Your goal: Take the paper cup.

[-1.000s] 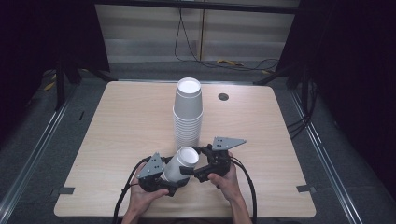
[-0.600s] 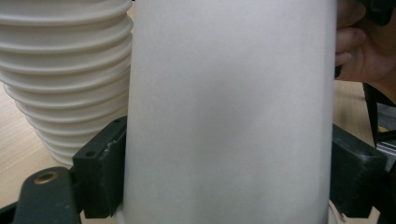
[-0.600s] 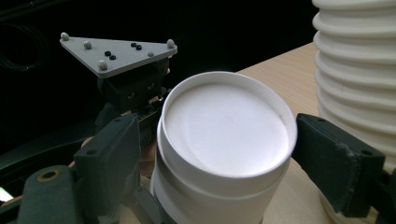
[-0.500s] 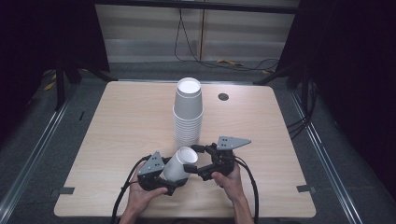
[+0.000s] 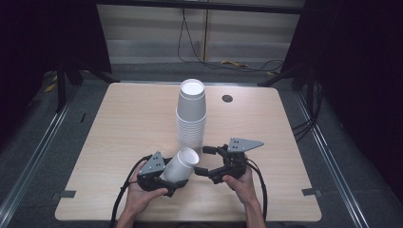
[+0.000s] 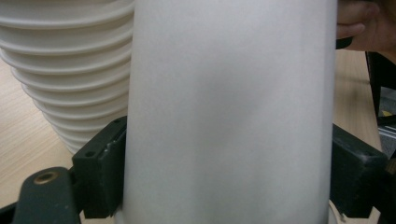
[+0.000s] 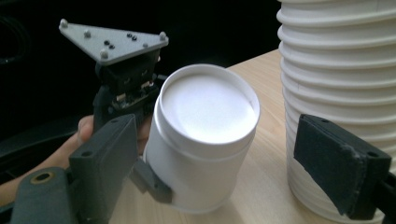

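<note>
A white paper cup (image 5: 180,165) lies tilted in my left gripper (image 5: 161,175), its closed bottom (image 7: 208,105) turned toward the right gripper. In the left gripper view the black pads (image 6: 102,163) press on both sides of the cup's wall (image 6: 229,116). My right gripper (image 5: 202,160) stands open just right of the cup, jaws spread wide with nothing between them; one pad (image 7: 341,163) is close to the tall stack of white cups (image 5: 191,114), which stands upside down at the table's middle.
The stack (image 7: 341,60) rises right behind both grippers. The wooden table (image 5: 119,123) has a small round hole (image 5: 227,98) at the back right. Black cables trail from both grippers over the near edge. Dark floor and rails surround the table.
The right gripper has edged slightly to the right. The cup stays in the left gripper in the same tilted pose.
</note>
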Motion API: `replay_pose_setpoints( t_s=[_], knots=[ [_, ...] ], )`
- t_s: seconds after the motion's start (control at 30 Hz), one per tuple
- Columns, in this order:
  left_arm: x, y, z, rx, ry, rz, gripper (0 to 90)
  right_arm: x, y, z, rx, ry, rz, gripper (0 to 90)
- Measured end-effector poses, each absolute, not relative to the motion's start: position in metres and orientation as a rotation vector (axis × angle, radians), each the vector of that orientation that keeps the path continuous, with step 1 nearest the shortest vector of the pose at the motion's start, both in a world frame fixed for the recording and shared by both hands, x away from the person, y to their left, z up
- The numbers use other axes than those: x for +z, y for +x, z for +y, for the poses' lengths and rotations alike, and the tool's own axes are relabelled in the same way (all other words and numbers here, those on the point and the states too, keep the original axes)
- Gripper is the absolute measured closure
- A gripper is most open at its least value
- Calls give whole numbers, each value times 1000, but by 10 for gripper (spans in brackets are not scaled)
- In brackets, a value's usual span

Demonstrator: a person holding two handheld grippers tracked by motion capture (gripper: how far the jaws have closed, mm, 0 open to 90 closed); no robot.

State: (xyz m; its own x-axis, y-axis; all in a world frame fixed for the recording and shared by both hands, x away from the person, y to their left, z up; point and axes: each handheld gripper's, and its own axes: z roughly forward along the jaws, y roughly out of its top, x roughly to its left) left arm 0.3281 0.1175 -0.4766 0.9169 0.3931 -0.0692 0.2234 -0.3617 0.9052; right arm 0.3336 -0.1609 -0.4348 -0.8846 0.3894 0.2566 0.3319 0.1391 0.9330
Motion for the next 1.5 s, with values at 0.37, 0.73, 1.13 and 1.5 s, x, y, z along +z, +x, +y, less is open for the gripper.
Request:
replay_pose_setpoints(
  t_s=[0.37,0.73,1.13,1.5],
  knots=[
    [-470,333,122,188,2051,424,150,-436,331,-161,1725,710,2442,141],
    [-464,334,117,185,2122,381,150,-428,328,-152,1527,640,2535,185],
    [-456,337,114,235,2242,332,150,-431,332,-146,1368,638,2621,217],
    [-454,336,112,264,2304,280,153,-436,332,-136,1178,595,2677,164]
  ],
)
